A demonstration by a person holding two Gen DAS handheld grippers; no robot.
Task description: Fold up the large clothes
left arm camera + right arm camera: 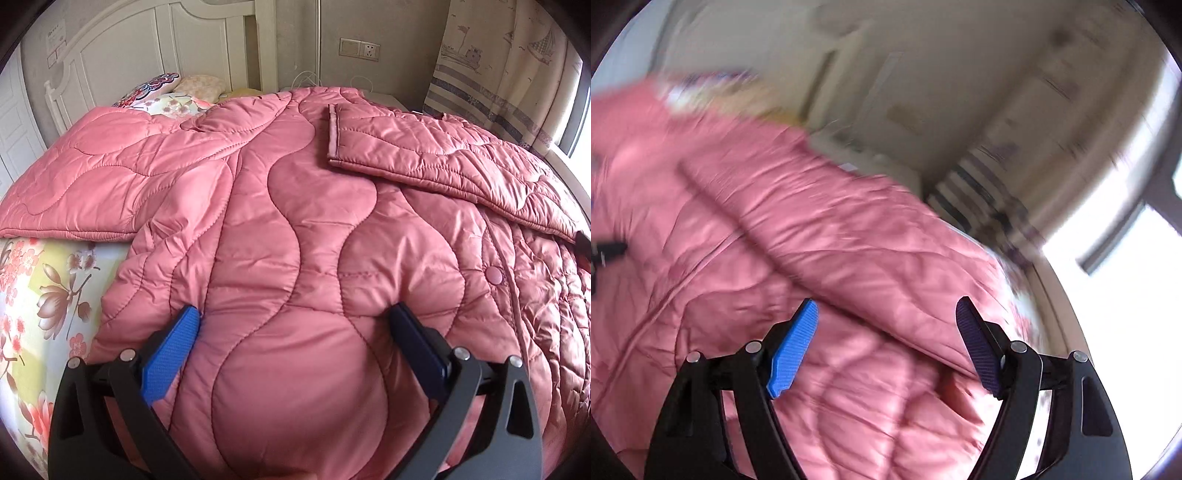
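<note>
Now the pink quilted coat (295,229) lies spread across the bed (48,295), one sleeve (436,162) folded over its body near the bed's far right edge. The left gripper (295,321) has its fingers spread wide, straddling a puffed bulge of the coat at the near edge. The right gripper (886,314) hovers released above the coat, nothing between its fingers.

Right wrist view motion-smeared: pink quilted coat (798,236) soft, curtain (979,184) only streaks. Left view: coat's near hem cut off below; sheet (40,295) mostly covered.
</note>
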